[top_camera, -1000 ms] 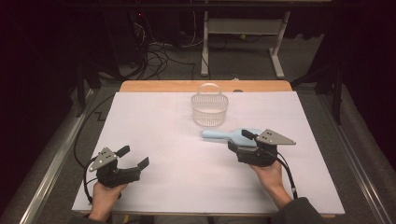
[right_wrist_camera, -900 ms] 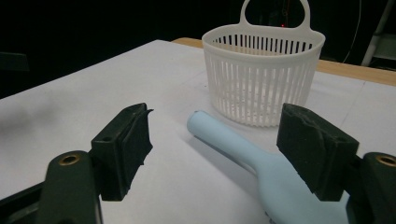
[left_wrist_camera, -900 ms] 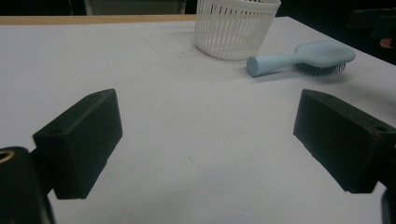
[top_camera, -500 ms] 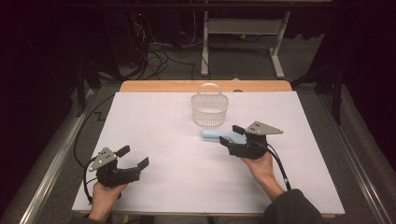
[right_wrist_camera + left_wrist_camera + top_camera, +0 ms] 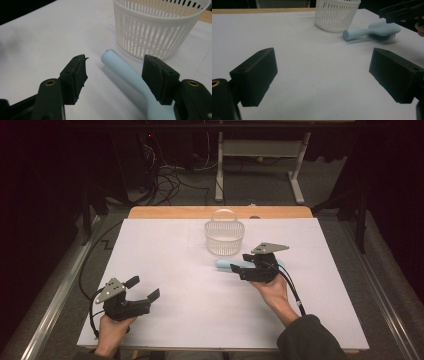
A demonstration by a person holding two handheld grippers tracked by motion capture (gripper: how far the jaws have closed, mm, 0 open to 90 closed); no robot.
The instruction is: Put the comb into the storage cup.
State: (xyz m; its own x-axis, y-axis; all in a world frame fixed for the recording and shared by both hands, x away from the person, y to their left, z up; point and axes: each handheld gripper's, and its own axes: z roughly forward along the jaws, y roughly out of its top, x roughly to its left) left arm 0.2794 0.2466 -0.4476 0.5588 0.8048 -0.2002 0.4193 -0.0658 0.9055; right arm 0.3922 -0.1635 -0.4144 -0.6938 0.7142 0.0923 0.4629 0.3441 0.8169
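two grippers are working at the table [image 5: 165, 245]; the right gripper [image 5: 113, 75], fingers closing, is straddling the brush [image 5: 125, 70] handle untouched; the left gripper [image 5: 322, 75] is idling wide beside the basket [image 5: 224, 237].

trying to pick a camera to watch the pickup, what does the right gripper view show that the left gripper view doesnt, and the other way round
Right gripper view: its own jaws, which have just been closing, either side of the light blue hairbrush handle, not yet pressing on it. Left gripper view: the brush's whole length, bristles down on the white table cover, with the right gripper above its head, and its own wide-open jaws with nothing between them. Both: the brush and the white slotted basket just behind it.
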